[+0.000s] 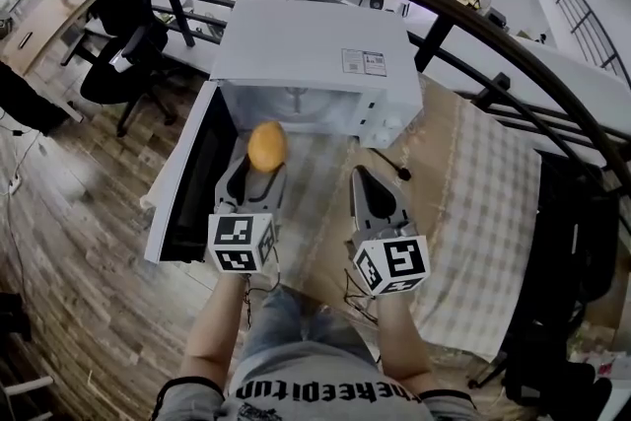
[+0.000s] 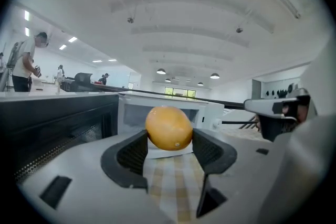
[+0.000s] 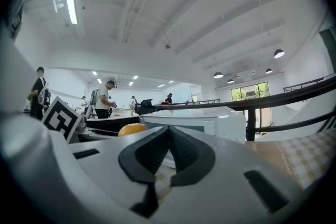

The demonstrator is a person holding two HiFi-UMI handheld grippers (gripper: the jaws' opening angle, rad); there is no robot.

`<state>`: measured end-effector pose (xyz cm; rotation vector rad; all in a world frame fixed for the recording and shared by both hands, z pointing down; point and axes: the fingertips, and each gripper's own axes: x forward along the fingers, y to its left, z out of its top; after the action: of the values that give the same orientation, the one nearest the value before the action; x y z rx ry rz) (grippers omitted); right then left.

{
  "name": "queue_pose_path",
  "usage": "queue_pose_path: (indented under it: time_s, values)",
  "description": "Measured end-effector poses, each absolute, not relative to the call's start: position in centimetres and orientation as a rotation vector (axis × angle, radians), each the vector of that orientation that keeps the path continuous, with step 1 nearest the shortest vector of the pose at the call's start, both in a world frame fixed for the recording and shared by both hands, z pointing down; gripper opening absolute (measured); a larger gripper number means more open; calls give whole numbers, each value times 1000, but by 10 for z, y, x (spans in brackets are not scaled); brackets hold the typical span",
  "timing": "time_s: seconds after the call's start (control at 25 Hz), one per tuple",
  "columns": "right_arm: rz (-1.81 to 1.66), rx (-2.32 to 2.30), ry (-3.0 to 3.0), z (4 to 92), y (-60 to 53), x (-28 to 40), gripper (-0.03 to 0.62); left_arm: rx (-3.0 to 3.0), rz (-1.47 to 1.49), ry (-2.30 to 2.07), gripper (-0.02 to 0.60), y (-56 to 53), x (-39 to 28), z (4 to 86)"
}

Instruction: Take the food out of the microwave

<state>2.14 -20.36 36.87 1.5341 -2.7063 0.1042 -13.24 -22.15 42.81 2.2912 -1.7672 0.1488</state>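
The door (image 1: 185, 177) of the microwave (image 1: 315, 44) stood open at the left. The left hand-held gripper (image 1: 264, 167), forearm stretched forward and tipped slightly down, pinched the round orange food (image 1: 266, 145) at the microwave's mouth, above the counter (image 1: 473, 212). To its right, the right hand-held gripper (image 1: 368, 175) pointed level, jaws pressed together and empty.

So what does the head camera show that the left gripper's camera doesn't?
Only the head view shows the wooden floor, an office chair and the person's arms. Only the left gripper view shows the ceiling lamps, a person standing far off and, close up, the left gripper with its jaws pressed on both sides of the fruit. Both show the fruit, the open microwave and the checked cloth.
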Motion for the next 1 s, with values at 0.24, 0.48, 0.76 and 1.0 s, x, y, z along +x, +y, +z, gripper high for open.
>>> queue_pose_path:
  time_s: [0.24,0.48,0.76,1.0]
  values:
    - [81,1510,-2718,360,-195,23,5,2278,131,-1803,264,-204,-136,412]
    - [74,1499,-2731,350,-184,27,5,2269,106,-1846,264,-183,-138,397]
    - [66,1504,-2749,339,-170,33,5,2256,73,-1892,264,-163,-141,380]
    - [45,1485,-2766,330,-155,36,5,2244,39,-1929,264,-145,-143,364]
